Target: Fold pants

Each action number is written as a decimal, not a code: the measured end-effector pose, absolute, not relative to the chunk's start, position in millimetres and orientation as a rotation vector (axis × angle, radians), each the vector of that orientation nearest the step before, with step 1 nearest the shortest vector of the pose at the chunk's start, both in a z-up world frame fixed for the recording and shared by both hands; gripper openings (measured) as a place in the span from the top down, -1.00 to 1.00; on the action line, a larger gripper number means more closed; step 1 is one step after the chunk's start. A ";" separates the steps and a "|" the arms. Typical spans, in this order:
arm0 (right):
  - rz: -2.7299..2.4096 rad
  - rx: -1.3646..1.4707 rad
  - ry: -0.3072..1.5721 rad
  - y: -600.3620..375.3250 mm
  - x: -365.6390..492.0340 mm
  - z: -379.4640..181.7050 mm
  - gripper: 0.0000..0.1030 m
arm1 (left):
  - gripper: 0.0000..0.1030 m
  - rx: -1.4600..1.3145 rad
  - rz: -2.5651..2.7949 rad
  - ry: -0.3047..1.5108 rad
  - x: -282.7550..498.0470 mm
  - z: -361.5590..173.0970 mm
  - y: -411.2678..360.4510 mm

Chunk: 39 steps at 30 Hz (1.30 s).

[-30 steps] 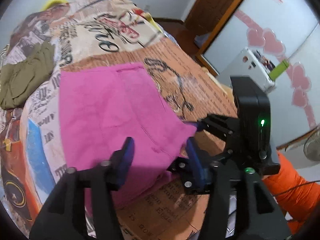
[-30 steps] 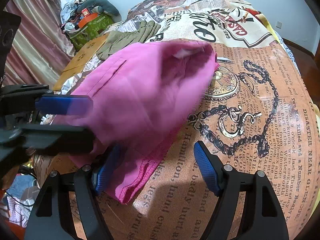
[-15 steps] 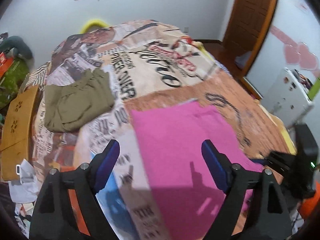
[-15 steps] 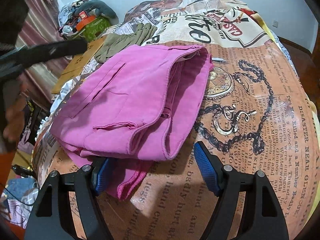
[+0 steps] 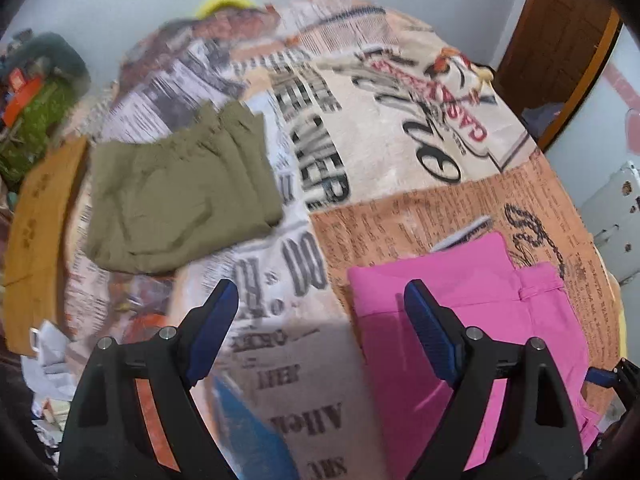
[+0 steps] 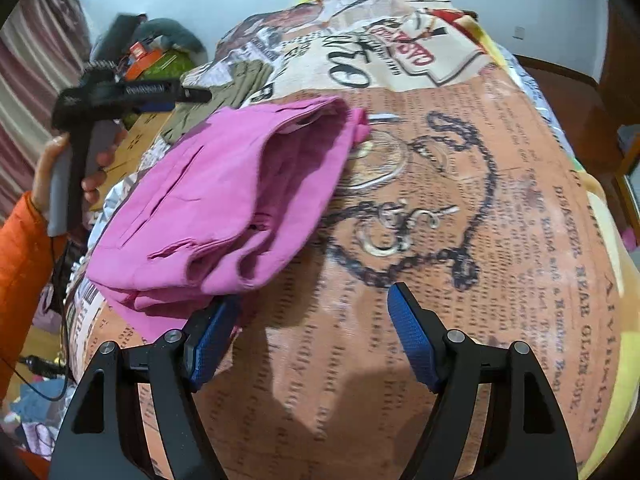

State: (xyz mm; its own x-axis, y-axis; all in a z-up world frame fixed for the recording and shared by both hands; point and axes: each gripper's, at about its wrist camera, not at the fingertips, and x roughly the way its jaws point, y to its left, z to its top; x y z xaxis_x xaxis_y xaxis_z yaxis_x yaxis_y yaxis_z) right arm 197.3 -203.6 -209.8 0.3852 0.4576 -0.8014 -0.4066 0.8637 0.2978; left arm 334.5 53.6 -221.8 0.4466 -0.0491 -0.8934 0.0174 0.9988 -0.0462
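Folded pink pants (image 6: 224, 208) lie in a stack on the printed bedspread (image 6: 460, 280); in the left wrist view they (image 5: 500, 320) are at the lower right. My left gripper (image 5: 320, 320) is open and empty, raised above the bed to the left of the pink pants. It also shows in the right wrist view (image 6: 120, 92), held up at the left. My right gripper (image 6: 312, 336) is open and empty, low over the bed beside the near edge of the pink pants.
Folded olive-green pants (image 5: 176, 196) lie at the back left of the bed. A tan cardboard piece (image 5: 36, 236) and a clutter pile (image 6: 152, 56) are at the bed's left side. A wooden door (image 5: 560, 40) stands at the right.
My left gripper opened, let the pink pants drop into a folded stack, then rose and swung left. My right gripper stayed open and drew back slightly.
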 end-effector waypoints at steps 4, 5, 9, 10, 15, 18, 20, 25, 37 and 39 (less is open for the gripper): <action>0.515 0.072 1.034 -214.1 202.1 -208.7 -0.41 | -0.67 -0.028 -0.035 1.214 337.8 -253.8 48.3; 0.507 0.077 1.034 -215.2 203.9 -208.2 -0.41 | -0.70 -0.020 -0.034 1.211 335.5 -256.8 47.0; 0.490 0.077 1.017 -217.3 205.4 -203.0 -0.41 | -0.77 -0.012 -0.040 1.205 327.9 -256.5 53.2; 0.487 0.074 1.009 -217.9 205.5 -201.0 -0.41 | -0.77 -0.006 -0.042 1.207 325.4 -256.0 55.4; 0.466 0.052 0.935 -220.3 202.6 -179.9 -0.41 | -0.77 0.055 -0.032 1.193 299.0 -247.2 64.4; 0.464 0.081 0.905 -222.2 205.1 -171.4 -0.41 | -0.89 0.093 -0.019 1.160 275.0 -243.5 68.9; 0.481 0.109 0.900 -222.7 206.8 -168.5 -0.41 | -0.89 0.064 -0.030 1.158 257.9 -243.2 74.8; 0.523 0.123 0.911 -211.1 202.3 -168.7 -0.41 | -0.89 0.008 -0.066 1.170 225.5 -240.9 80.6; 0.608 0.005 1.023 -173.8 182.2 -197.7 -0.41 | -0.88 0.030 -0.087 1.112 167.7 -231.8 49.2; 0.592 -0.008 1.024 -175.9 182.3 -203.7 -0.41 | -0.88 0.030 -0.083 1.105 166.4 -230.5 46.7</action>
